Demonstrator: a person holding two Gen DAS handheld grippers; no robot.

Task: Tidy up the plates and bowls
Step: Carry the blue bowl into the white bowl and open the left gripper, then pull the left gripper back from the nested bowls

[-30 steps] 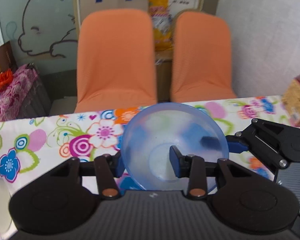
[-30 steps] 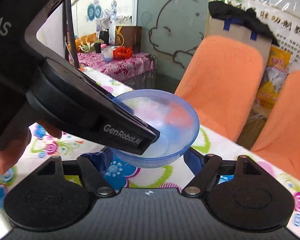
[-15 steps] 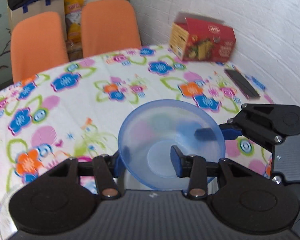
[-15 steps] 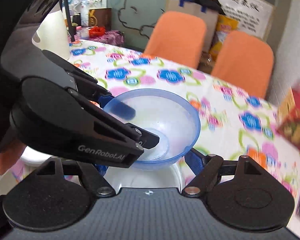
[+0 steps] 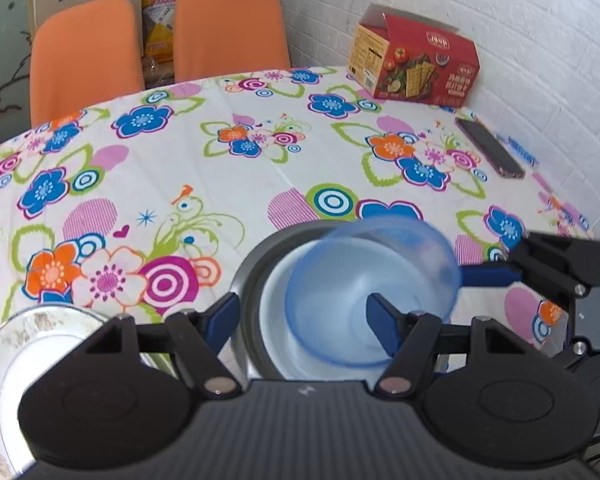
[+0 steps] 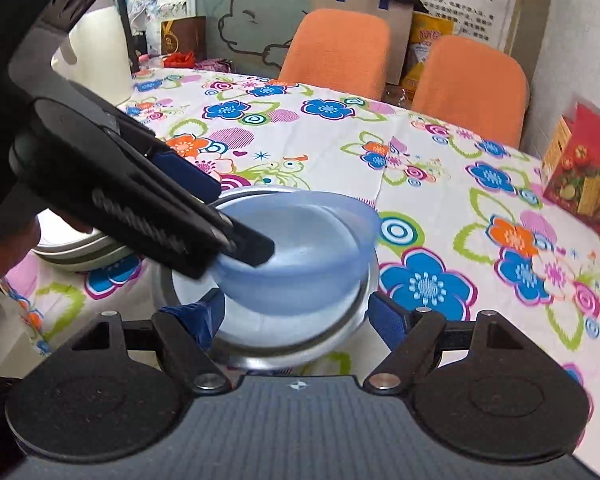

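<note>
Two grippers are ours: our left gripper [image 5: 302, 320] is opening its jaws around the blue bowl's [image 5: 370, 296] rim, our right gripper [image 6: 294, 322] stands apart beside it, and the bowl sits tilted in the white bowl [image 5: 276, 320].

Little can be read. The red box [image 5: 416, 65] at the counter's far edge bears a brand mark and lines of print too small to make out. The poster [image 6: 474, 4] on the wall behind the chairs shows large Chinese characters. The yellow bag [image 5: 160, 0] carries illegible print.
</note>
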